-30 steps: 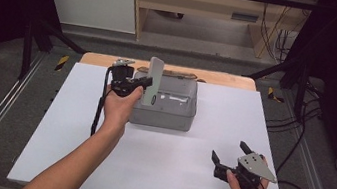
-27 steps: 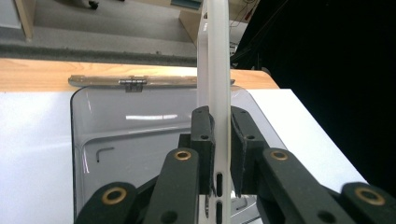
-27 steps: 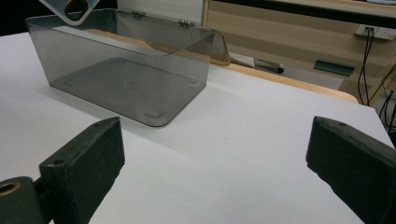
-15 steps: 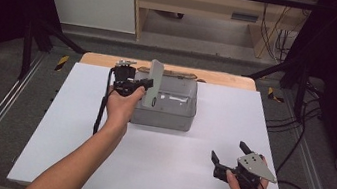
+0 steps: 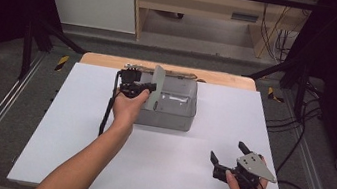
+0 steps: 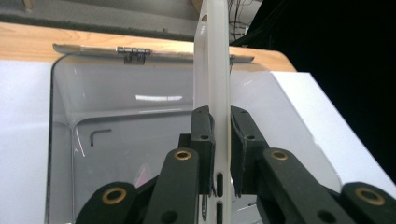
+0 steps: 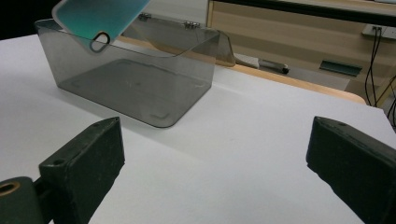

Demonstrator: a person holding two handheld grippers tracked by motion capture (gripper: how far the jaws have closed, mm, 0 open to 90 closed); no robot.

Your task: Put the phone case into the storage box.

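Your left gripper (image 5: 149, 89) comes down a touch from where it hung a second ago, and the phone case (image 5: 157, 87) comes with it. The jaws sit narrow, clamped on the case's thin edge, and that grip holds steady through the drop. In the left gripper view the pads (image 6: 204, 140) press both faces of the case (image 6: 212, 60), which stands on edge and runs straight up the frame.

So where is it now? Over the open grey box (image 5: 173, 118), at its left end, lower corner dipping past the rim. From the right gripper view you see that rounded corner with its camera cutout (image 7: 99, 43) hanging just inside the near wall of the box (image 7: 140, 84), tilted, not resting on the floor as far as I can tell. The lid (image 7: 205, 39) lies folded back behind, out of your way.

A small hex key (image 6: 99, 135) lies on the box floor, off to one side of the case's path.

Your right gripper (image 5: 229, 156) sits still near the front right of the table (image 5: 51, 122), jaws wide, holding nothing.

That little descent reads as the start of the drop-in: the case looks lined up, and what's left is to lower it and let go.
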